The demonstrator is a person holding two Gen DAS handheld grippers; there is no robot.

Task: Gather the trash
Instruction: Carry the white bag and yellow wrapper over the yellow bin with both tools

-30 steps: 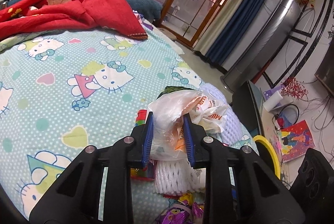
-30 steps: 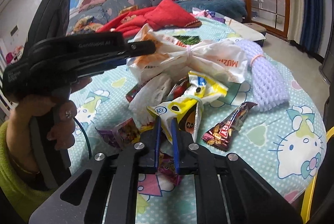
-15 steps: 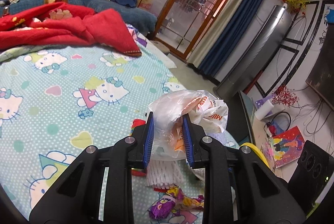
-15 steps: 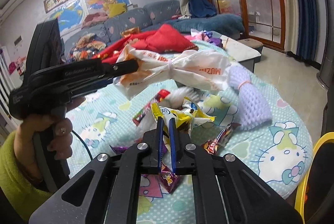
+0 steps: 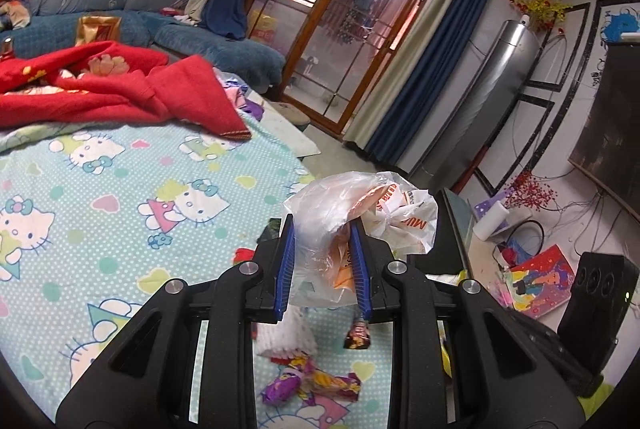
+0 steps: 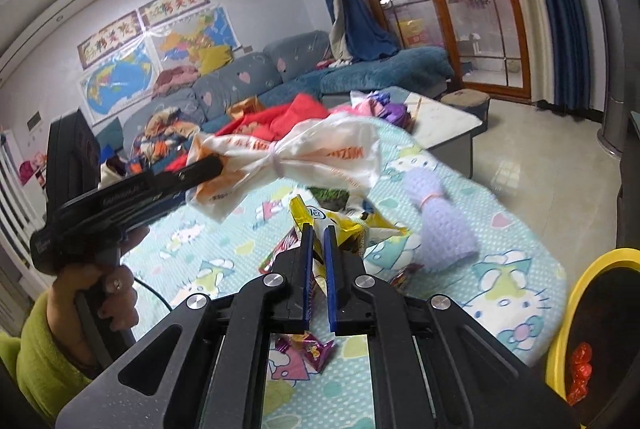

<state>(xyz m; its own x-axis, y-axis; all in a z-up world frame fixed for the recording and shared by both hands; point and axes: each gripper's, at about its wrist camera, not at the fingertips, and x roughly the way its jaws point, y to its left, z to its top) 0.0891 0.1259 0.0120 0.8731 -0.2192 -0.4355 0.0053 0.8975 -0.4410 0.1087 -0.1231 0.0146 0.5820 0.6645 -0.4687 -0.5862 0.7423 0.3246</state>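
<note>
My left gripper clamps a knotted plastic bag, contents unclear; right gripper pinches a yellow wrapper, its lower part hidden, above the bedsheet.

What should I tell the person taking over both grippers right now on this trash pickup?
Left gripper: shut on the white plastic bag, held up off the bedsheet.
Right gripper: shut on the yellow snack wrapper, also lifted.
Bin: the yellow-rimmed bin stands low at the right edge of the right wrist view, with something red inside.
Done: both pieces picked up, neither dropped in yet.
Left on the sheet: white foam netting, purple candy wrapper, pink wrapper, and a dark wrapper lying below the left gripper.
</note>
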